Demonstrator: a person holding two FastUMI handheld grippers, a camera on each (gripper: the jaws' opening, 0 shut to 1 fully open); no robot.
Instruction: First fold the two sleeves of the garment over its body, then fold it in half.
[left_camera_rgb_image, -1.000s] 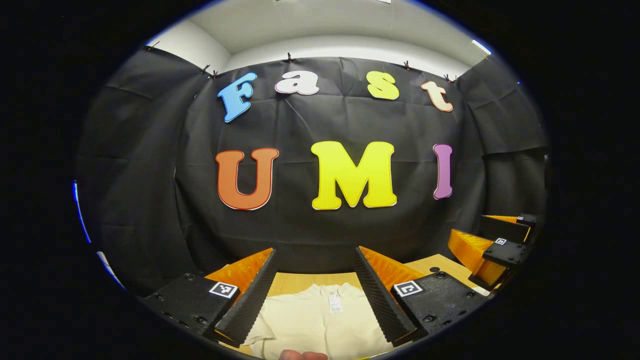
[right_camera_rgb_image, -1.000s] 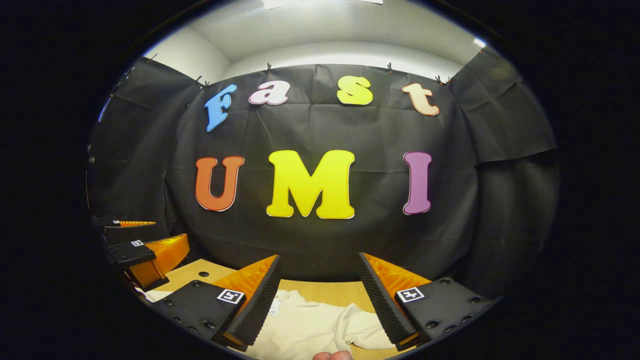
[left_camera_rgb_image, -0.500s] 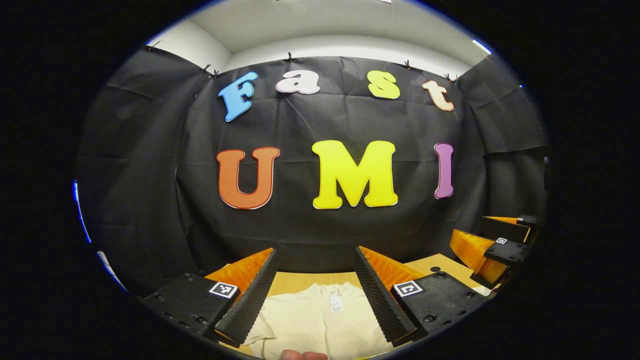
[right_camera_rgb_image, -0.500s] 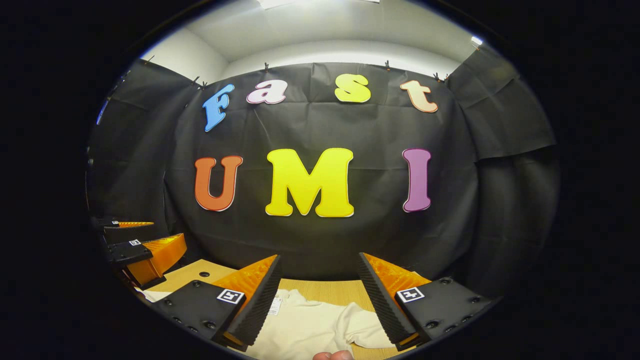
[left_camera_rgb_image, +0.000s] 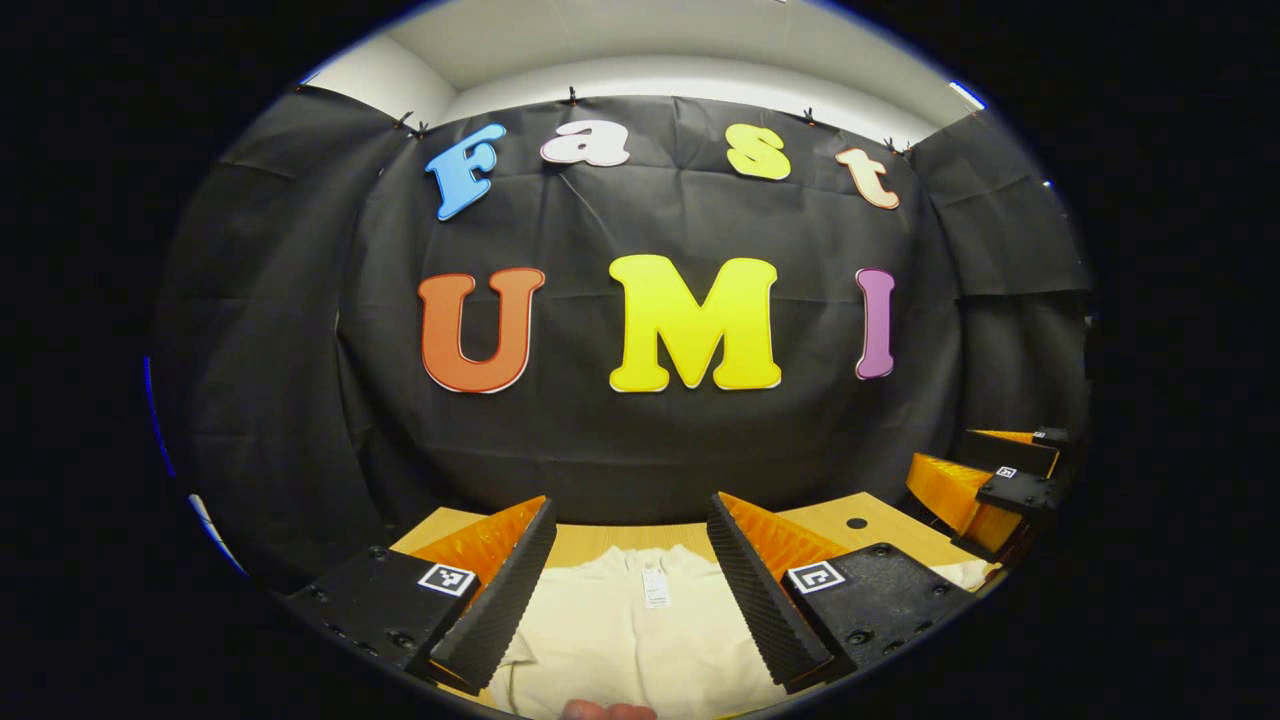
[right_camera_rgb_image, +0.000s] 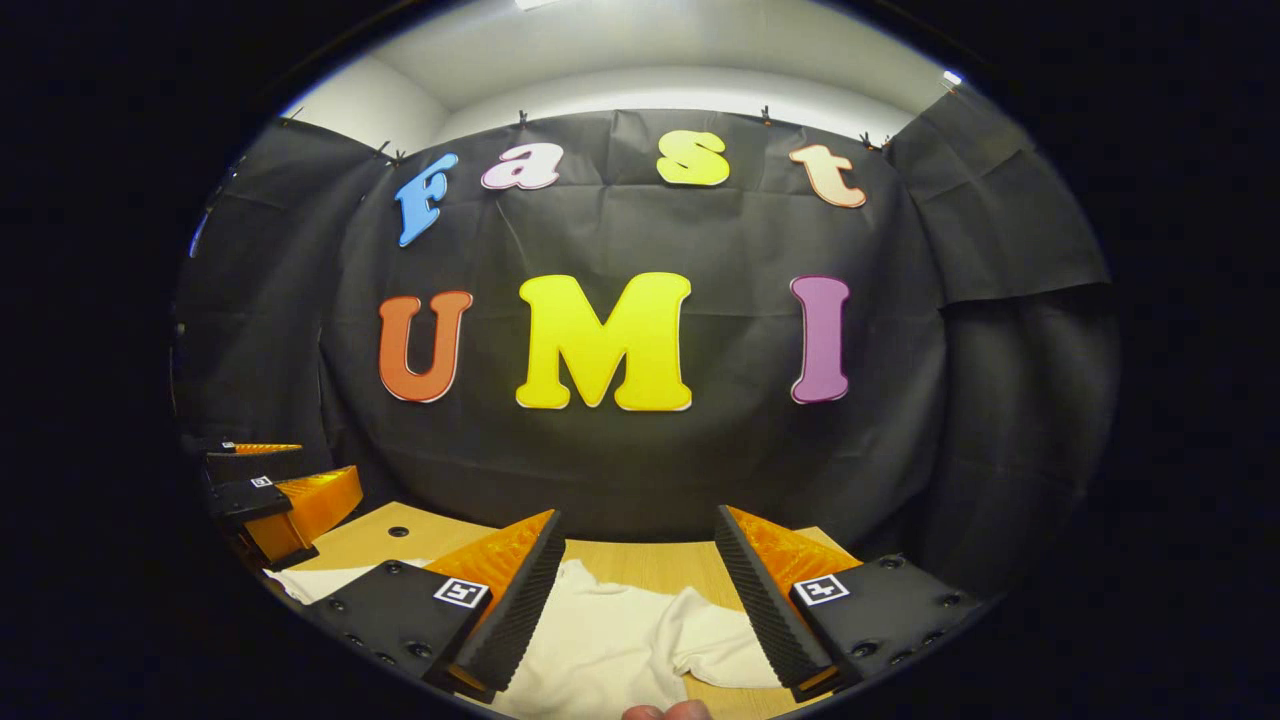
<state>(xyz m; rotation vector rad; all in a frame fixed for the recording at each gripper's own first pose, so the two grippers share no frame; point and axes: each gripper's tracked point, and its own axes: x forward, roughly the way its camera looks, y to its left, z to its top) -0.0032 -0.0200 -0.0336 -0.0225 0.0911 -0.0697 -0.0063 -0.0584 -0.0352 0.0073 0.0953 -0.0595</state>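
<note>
Lying cropped below both gaping grippers, left gripper (left_camera_rgb_image: 630, 585) and right gripper (right_camera_rgb_image: 635, 590), the cream garment (left_camera_rgb_image: 640, 640) is showing only partly.

Cream garment (left_camera_rgb_image: 640, 640) cut off by the lower edge of the left gripper view, sleeve (right_camera_rgb_image: 735, 640) partly behind a gripper finger, neck tag (left_camera_rgb_image: 655, 588) too small to read.

Cream garment (left_camera_rgb_image: 640, 640) on tan wooden table (left_camera_rgb_image: 850, 515); orange-and-black ribbed left claw (left_camera_rgb_image: 630, 590).
</note>
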